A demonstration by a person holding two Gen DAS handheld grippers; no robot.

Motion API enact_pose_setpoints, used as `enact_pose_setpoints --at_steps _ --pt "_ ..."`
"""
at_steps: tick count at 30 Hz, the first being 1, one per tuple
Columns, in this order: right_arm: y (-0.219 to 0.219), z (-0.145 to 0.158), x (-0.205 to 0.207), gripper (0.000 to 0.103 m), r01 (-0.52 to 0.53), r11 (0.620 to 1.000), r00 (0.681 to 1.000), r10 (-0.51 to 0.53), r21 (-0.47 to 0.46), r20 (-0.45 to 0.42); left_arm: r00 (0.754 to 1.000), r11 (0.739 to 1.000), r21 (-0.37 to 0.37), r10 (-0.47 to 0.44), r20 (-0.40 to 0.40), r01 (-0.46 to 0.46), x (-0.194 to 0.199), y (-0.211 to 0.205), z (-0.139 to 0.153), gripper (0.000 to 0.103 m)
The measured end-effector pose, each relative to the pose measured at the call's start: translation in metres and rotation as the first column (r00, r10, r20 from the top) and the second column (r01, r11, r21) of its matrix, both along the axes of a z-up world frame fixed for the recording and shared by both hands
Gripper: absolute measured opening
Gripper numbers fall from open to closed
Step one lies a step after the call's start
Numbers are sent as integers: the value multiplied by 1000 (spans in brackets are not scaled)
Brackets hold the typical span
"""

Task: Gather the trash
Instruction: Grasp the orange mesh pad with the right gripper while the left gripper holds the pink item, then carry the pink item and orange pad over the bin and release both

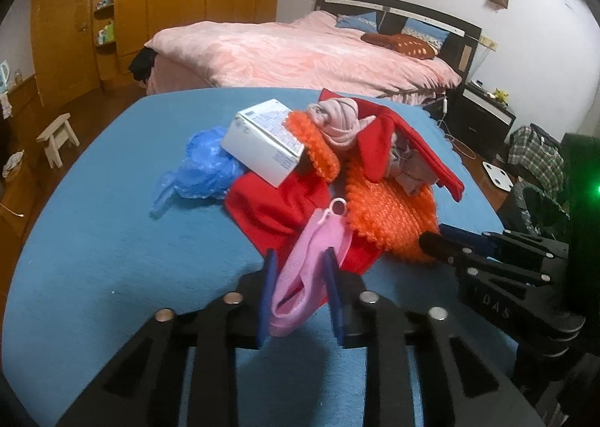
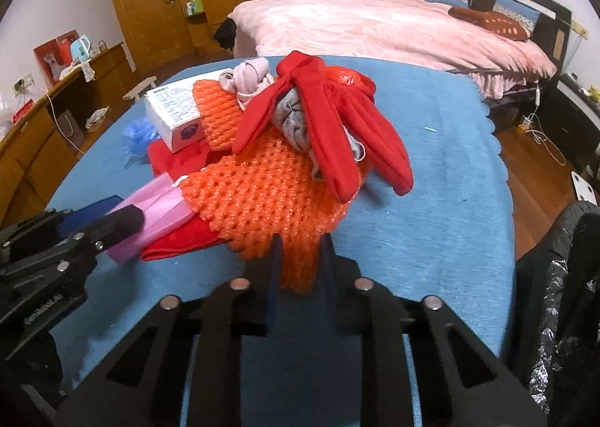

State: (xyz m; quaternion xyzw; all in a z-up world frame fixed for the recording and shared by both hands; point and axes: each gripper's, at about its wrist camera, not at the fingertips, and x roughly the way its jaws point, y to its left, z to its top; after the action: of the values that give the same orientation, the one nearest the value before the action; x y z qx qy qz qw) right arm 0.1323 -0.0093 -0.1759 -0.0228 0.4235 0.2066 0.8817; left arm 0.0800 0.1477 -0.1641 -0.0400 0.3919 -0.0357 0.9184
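A pink pouch is pinched between the blue pads of the left gripper, its jaws nearly closed on the fabric. An edge of orange mesh is clamped by the right gripper, jaws drawn tight. Both items are seen at the near side of a heap on a blue cloth. Piled behind them are red fabric, a white box tilted against the mesh, a blue plastic bag beside the box, and balled pale socks. A black bag is seen at the right edge. A pink bed is seen beyond.
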Motion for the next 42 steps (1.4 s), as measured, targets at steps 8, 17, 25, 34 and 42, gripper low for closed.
enact_pose_setpoints --at_steps 8,17,25,34,42 --pt "-12 22 -11 11 -4 998 1000 3 62 15 999 1000 0 11 40 -11 -7 -4 21 14" --pt "-30 64 -21 11 -23 993 997 14 119 81 995 1000 1 6 104 -6 -12 -15 53 13" --pt "-43 89 -28 11 -26 989 993 9 146 114 992 1000 -5 -8 127 9 -14 -26 70 13" --pt "-61 111 -41 11 -19 989 987 -5 150 159 986 999 -8 -32 163 33 -20 -42 87 13" --pt "-99 130 -49 11 47 986 975 -80 161 206 977 998 -16 -62 206 67 -21 -62 105 13"
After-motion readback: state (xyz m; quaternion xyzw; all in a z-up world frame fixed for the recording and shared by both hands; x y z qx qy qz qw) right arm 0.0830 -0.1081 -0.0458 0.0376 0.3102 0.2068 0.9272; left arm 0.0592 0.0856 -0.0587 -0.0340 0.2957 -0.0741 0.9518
